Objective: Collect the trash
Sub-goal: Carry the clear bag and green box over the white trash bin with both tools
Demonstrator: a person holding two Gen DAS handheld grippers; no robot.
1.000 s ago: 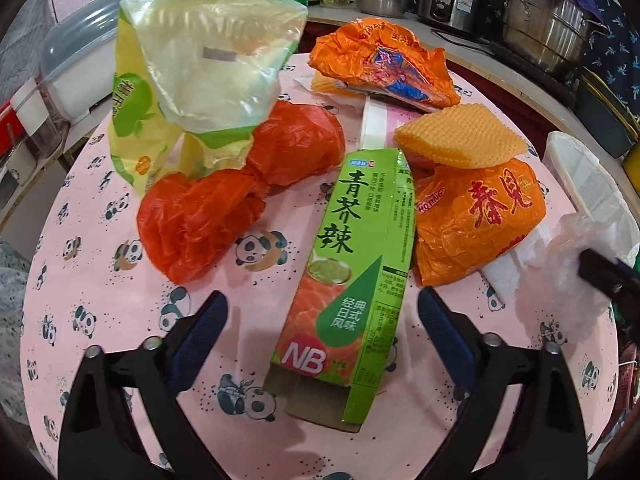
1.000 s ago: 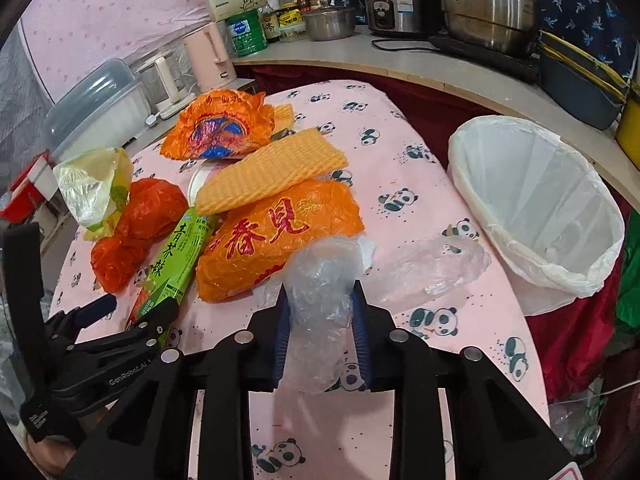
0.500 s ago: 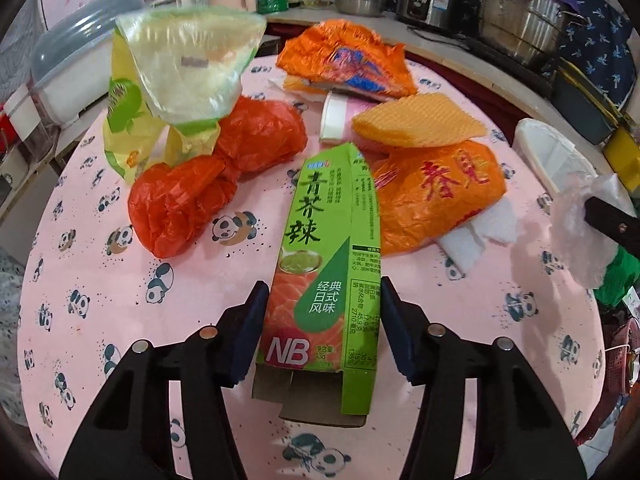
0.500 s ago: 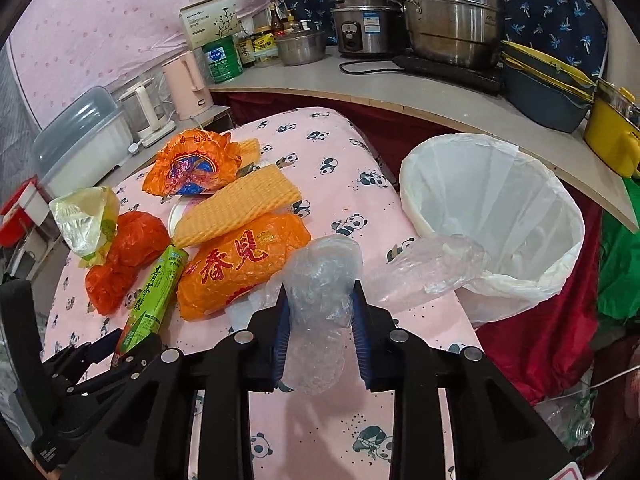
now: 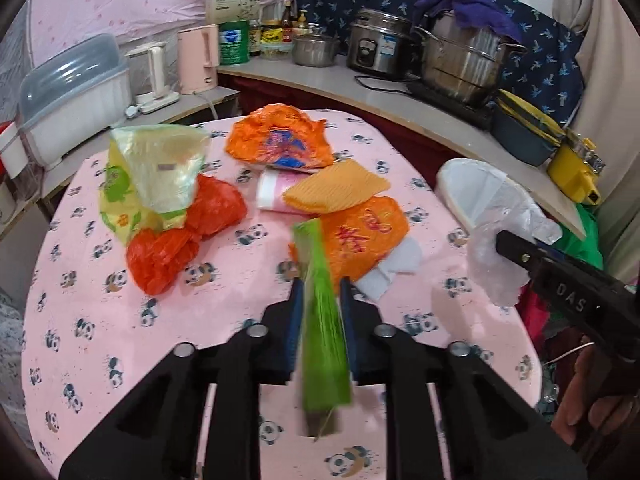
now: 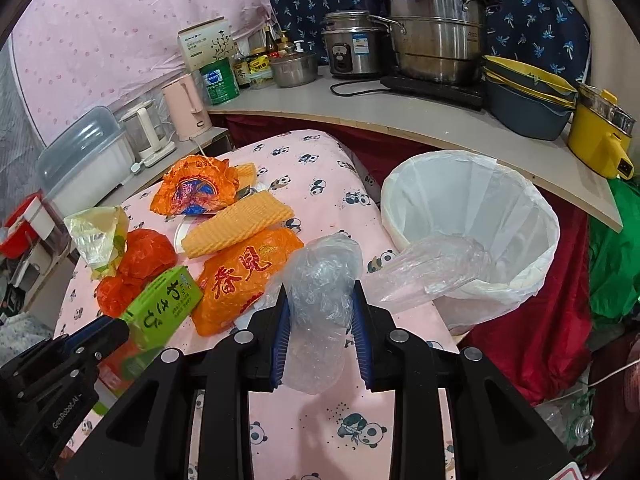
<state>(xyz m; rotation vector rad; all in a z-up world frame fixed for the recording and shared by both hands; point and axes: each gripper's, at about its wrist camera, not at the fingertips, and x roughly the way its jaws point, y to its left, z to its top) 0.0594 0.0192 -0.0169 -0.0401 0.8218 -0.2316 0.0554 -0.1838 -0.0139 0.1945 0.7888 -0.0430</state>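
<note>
The left gripper (image 5: pixel 320 304) is clamped on a green carton (image 5: pixel 323 332), which is lifted off the table (image 5: pixel 100 320) and turned so its narrow edge faces the camera; in the right wrist view the same carton (image 6: pixel 164 312) shows its printed green side above the table's near left part. The right gripper (image 6: pixel 320 320) is closed on a crumpled clear plastic bag (image 6: pixel 320 300), whose loose end trails toward the white-lined bin (image 6: pixel 472 216) standing just off the table's right edge. Still lying around the middle of the table are an orange printed bag (image 5: pixel 364 236), a ribbed yellow-orange wrapper (image 5: pixel 336 192), a paper cup (image 5: pixel 272 196) on its side, two red bags (image 5: pixel 180 240), and a yellow-green snack bag (image 5: pixel 156 172). Another crumpled orange bag (image 5: pixel 280 144) sits toward the far edge.
</note>
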